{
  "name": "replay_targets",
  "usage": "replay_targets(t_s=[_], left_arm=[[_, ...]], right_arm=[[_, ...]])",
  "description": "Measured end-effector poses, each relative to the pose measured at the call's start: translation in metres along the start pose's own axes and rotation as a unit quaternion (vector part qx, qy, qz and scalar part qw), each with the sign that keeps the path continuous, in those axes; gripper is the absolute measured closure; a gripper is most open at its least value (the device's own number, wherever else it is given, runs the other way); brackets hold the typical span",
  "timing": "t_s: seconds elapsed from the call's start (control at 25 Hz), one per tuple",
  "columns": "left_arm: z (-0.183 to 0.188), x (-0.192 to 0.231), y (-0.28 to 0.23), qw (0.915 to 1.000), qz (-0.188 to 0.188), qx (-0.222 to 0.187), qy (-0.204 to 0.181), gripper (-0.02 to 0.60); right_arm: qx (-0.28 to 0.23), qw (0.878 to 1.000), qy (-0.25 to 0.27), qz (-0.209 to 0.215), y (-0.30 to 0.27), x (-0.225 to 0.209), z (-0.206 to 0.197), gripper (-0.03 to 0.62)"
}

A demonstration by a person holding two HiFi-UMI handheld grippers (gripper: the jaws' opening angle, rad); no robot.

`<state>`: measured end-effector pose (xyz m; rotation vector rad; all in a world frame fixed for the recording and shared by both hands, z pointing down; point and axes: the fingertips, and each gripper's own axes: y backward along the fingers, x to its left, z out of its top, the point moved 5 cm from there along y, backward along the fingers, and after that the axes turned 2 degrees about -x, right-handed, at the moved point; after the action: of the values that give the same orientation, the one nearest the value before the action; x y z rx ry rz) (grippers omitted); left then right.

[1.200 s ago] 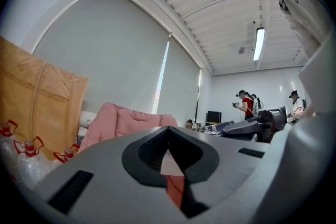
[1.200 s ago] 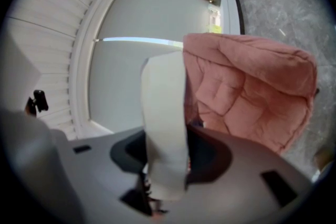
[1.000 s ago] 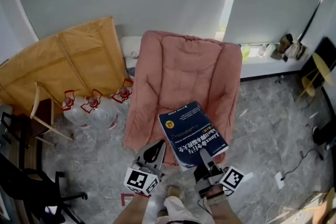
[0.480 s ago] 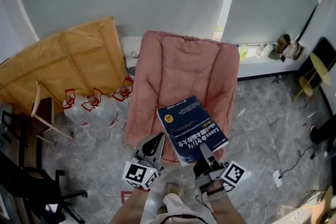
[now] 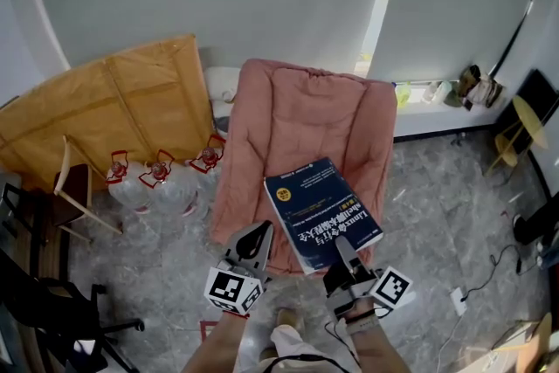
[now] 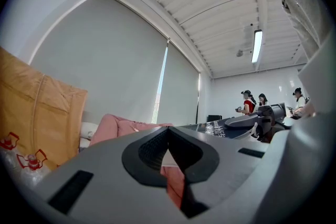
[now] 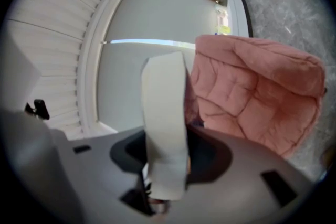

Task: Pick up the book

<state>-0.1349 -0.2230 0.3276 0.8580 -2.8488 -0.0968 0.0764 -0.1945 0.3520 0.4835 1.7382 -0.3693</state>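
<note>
Navy-covered and thick, the book [image 5: 323, 212] hangs at lower centre of the head view, over the pink padded chair [image 5: 306, 109]. The right gripper [image 5: 347, 262] has its jaws clamped on the pale page block at the near edge. Stiff and probably heavy, the book may droop from this one-edge hold. The left gripper [image 5: 253, 242] looks closed and empty. Water bottles [image 5: 157, 175] crowd the left; floor [image 5: 437, 205] at right gives room.

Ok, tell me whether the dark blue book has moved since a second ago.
Yes, slightly. The dark blue book, clamped in the right gripper, now sits further up the padded pink chair in the head view, nearer its backrest.
</note>
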Motion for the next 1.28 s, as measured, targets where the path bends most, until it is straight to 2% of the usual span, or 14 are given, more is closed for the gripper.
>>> replay_targets(t_s=[1.28], left_arm=[[0.021,-0.021,0.012,0.9998,0.002,-0.016,0.015,0.574]], right_arm=[[-0.012,1.0,0.01,0.02,0.022,0.033,0.005,0.414]])
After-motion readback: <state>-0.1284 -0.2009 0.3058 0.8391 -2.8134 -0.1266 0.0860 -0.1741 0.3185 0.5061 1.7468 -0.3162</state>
